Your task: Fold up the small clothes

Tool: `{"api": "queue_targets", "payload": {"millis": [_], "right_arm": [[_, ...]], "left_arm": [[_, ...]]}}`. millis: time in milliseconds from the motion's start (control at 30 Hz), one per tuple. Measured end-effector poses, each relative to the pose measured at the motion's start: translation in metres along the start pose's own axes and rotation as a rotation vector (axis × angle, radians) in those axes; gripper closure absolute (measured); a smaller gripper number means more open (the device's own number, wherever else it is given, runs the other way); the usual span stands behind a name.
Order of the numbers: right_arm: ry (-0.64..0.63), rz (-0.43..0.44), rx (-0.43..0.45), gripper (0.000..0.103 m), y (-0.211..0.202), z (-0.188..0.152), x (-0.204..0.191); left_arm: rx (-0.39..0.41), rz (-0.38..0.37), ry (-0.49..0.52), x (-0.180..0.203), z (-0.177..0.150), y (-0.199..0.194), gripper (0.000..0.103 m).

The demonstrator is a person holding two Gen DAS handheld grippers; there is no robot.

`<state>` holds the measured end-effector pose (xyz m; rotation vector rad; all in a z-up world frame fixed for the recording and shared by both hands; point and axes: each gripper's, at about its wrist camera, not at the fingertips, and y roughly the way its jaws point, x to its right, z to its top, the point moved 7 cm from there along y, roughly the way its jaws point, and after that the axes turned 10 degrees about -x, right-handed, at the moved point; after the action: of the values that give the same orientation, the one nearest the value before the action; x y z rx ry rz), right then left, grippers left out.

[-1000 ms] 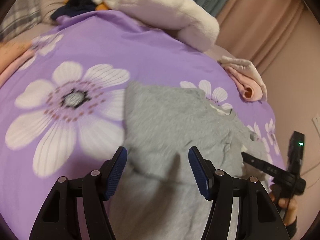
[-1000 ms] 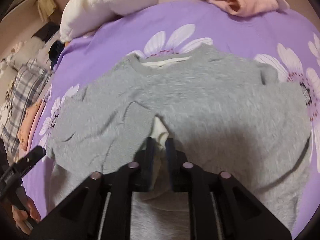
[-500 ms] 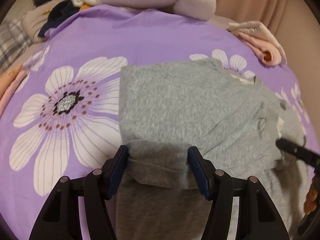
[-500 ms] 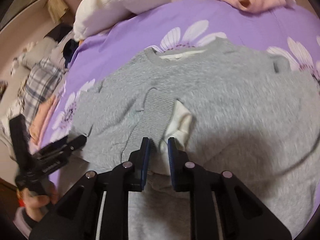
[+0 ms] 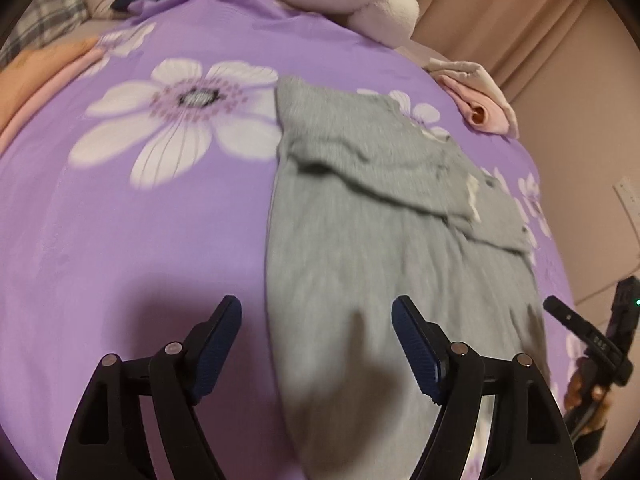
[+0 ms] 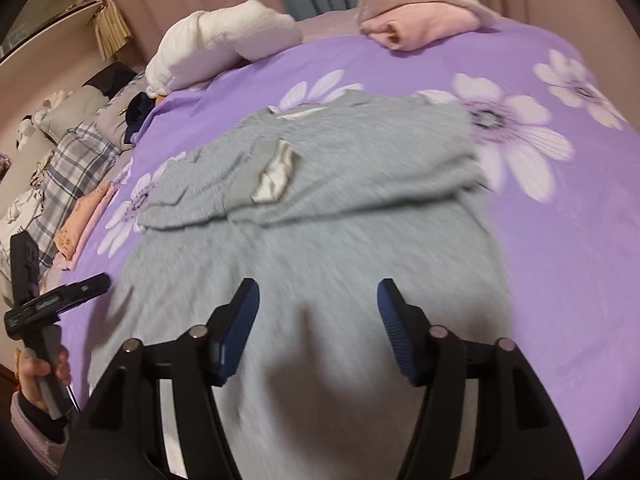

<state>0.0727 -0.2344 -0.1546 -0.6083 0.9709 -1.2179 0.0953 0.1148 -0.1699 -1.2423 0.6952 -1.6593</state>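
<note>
Half a second ago the right claw (image 6: pixel 318 320) was pinching a sleeve cuff; it has since let go and pulled back, and the left claw (image 5: pixel 316 336) has also drawn away from the fabric edge it straddled. Both claws now hang released, jaws wide apart, above the lower part of a small grey sweater (image 6: pixel 320 208). The sweater lies flat on a bed under a purple flowered sheet (image 5: pixel 120 220), neckline pointing away. Both sleeves are folded in across the chest, one cuff (image 6: pixel 276 172) showing its pale lining. The open claws likely mean the sleeve fold is finished and the hem comes next. Pink folded clothes (image 6: pixel 416 16) sit well apart near the far edge.
</note>
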Motion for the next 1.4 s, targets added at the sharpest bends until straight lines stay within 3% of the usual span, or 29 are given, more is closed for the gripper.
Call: {"api": "queue_targets", "payload": {"millis": [233, 467, 600, 1000, 1233, 1400], "right_arm": [[0.1, -0.02, 0.012, 0.035, -0.03, -0.042, 0.034], [0.249, 0.045, -0.02, 0.035, -0.035, -0.079, 0.069], [0.313, 0.119, -0.03, 0.034, -0.034, -0.094, 0.077], [0.328, 0.279, -0.058, 0.034, -0.03, -0.106, 0.066], [0.311, 0.274, -0.02, 0.034, -0.016, -0.09, 0.057], [0.337, 0.338, -0.013, 0.037, -0.006, -0.075, 0.058]], "left_arm": [[-0.041, -0.174, -0.037, 0.012, -0.033, -0.012, 0.021], [-0.097, -0.297, -0.131, 0.015, -0.051, 0.001, 0.021], [-0.102, -0.313, -0.132, 0.02, -0.056, 0.002, 0.021], [-0.113, -0.398, -0.187, 0.016, -0.063, 0.003, 0.021], [-0.107, -0.427, -0.203, 0.022, -0.051, 0.012, 0.02], [-0.099, -0.463, -0.227, 0.025, -0.038, 0.019, 0.02]]}}
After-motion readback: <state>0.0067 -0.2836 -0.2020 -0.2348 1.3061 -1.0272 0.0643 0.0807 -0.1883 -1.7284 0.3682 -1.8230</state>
